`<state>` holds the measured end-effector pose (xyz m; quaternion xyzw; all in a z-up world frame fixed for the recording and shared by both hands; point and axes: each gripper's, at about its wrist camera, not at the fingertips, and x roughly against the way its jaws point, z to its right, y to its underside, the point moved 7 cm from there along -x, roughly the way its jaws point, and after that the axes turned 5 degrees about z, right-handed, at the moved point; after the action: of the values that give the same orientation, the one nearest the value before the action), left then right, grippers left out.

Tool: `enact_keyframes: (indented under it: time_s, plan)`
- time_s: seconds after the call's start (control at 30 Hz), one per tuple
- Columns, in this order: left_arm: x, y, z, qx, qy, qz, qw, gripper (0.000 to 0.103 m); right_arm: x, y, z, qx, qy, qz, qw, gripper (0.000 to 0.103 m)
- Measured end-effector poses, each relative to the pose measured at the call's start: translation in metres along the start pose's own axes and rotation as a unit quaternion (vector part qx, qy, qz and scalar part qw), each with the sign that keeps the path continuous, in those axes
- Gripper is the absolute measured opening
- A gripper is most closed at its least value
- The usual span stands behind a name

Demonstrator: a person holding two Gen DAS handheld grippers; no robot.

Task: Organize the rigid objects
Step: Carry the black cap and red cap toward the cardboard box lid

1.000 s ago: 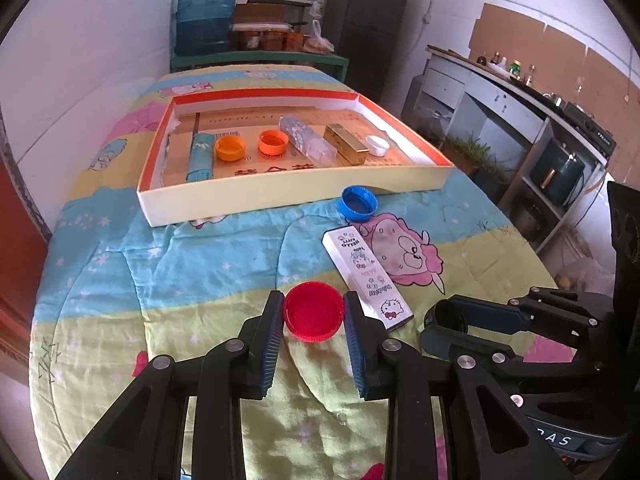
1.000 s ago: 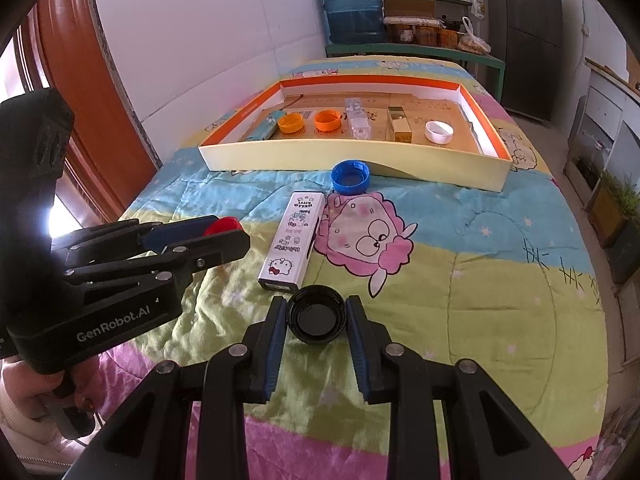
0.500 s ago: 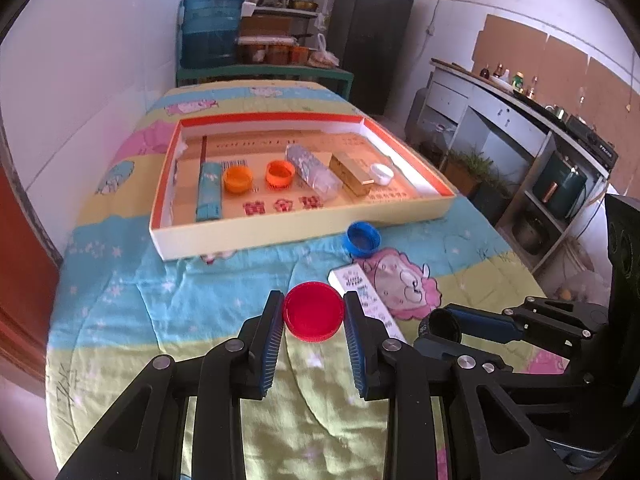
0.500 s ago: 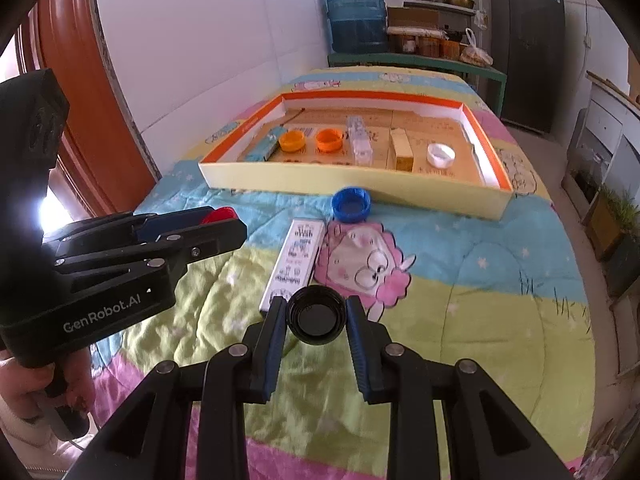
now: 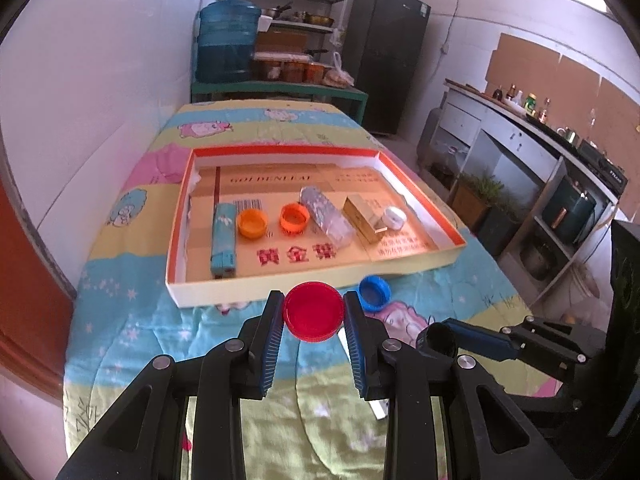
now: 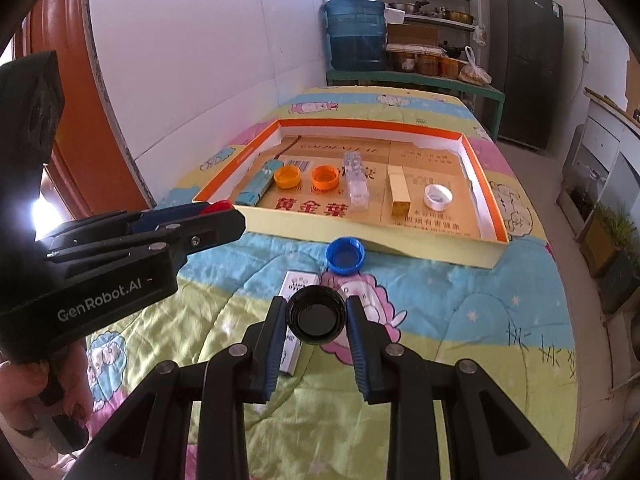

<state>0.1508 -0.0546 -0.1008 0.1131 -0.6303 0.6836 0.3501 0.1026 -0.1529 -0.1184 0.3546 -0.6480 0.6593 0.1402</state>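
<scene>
Now both lifted off quilt toward shallow orange-rimmed cardboard tray [image 5: 420,268]: left hand-held gripper [image 5: 314,316] clamps round red plastic cap [image 5: 314,311], right hand-held gripper [image 6: 316,314] clamps round black plastic cap [image 6: 316,314]; tray placement likely next.

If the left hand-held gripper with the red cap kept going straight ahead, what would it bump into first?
Probably the near wall of the shallow box: the left hand-held gripper, shut on the red cap, points down at it. Depth is unclear, so it might touch the quilt first.
</scene>
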Motion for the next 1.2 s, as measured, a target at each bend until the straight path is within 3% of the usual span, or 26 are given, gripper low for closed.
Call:
enact_keyframes:
  time_s: [1.2]
  plan:
    - [-0.04, -0.052, -0.007, 0.026, -0.009, 0.017, 0.9995, 0.031, -0.011, -0.058, 0.081, -0.044, 0.038, 0.053, 0.997, 0.03]
